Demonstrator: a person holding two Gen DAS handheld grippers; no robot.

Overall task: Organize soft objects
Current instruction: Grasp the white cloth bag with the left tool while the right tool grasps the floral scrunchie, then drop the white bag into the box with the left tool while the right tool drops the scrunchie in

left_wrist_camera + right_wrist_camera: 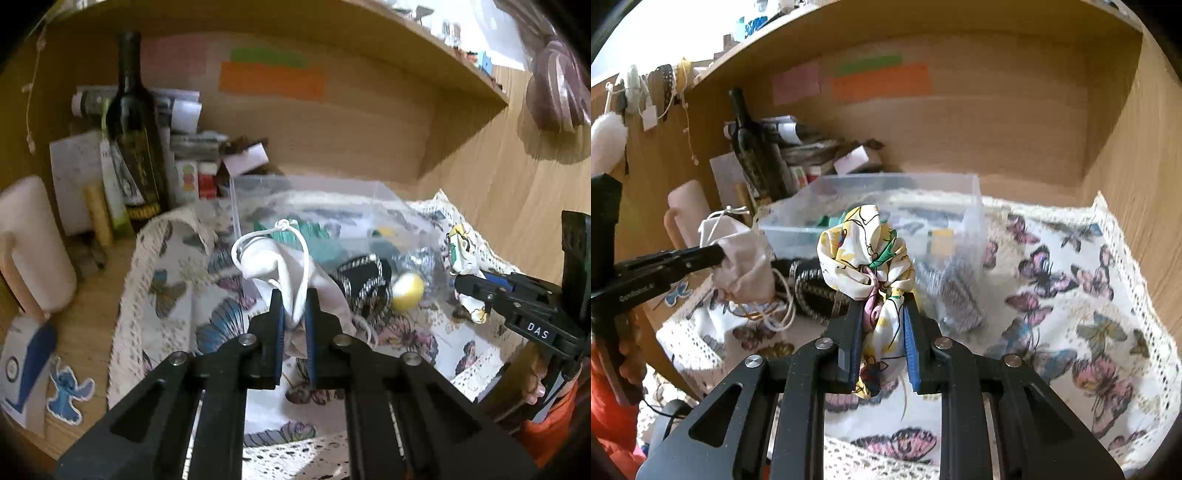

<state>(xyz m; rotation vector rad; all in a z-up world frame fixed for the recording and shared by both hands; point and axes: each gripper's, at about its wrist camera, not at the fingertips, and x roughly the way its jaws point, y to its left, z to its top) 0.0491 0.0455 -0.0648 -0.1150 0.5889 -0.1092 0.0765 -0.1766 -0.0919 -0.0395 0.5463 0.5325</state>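
Cream cloth of the drawstring pouch (295, 273) is pinched in my left gripper (294, 317), the floral scrunchie (866, 254) in my right gripper (880, 325), both lifted before the clear bin (971, 199), so I should release only above its opening.

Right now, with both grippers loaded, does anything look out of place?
Nothing damaged or spilled. The black braided item and yellow ball lie on the butterfly cloth beside the clear bin, not in it.
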